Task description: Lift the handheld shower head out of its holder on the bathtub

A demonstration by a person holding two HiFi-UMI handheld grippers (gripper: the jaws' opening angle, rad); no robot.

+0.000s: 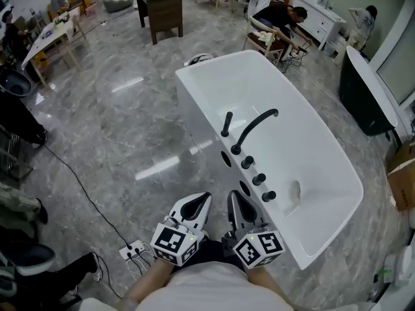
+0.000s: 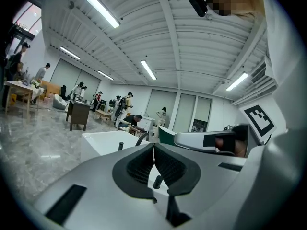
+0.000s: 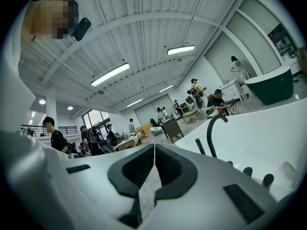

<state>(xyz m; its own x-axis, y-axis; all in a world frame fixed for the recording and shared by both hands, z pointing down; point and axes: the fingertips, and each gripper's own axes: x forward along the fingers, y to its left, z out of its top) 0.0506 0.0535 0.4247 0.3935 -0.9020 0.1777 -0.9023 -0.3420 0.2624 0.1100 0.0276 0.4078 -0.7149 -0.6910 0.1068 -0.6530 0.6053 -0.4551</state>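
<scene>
The handheld shower head point(image 1: 226, 124) is a slim black wand that stands upright in its holder on the near rim of the white bathtub point(image 1: 324, 199). Beside it are the curved black faucet point(image 1: 254, 127) and a row of black knobs point(image 1: 259, 179). My left gripper point(image 1: 202, 200) and right gripper point(image 1: 233, 200) hang side by side short of the tub's near end, both shut and holding nothing. In the left gripper view the jaws point(image 2: 154, 150) touch, with the wand point(image 2: 121, 145) far ahead. From the right gripper point(image 3: 154, 150) the wand point(image 3: 200, 146) and faucet point(image 3: 211, 132) show ahead to the right.
A power strip point(image 1: 133, 250) with a cable lies on the marble floor to my left. A dark wooden cabinet point(image 1: 159, 11) stands at the back. A dark freestanding tub point(image 1: 366, 99) and a cardboard box point(image 1: 403, 177) stand at right. People sit and stand at the far end of the room.
</scene>
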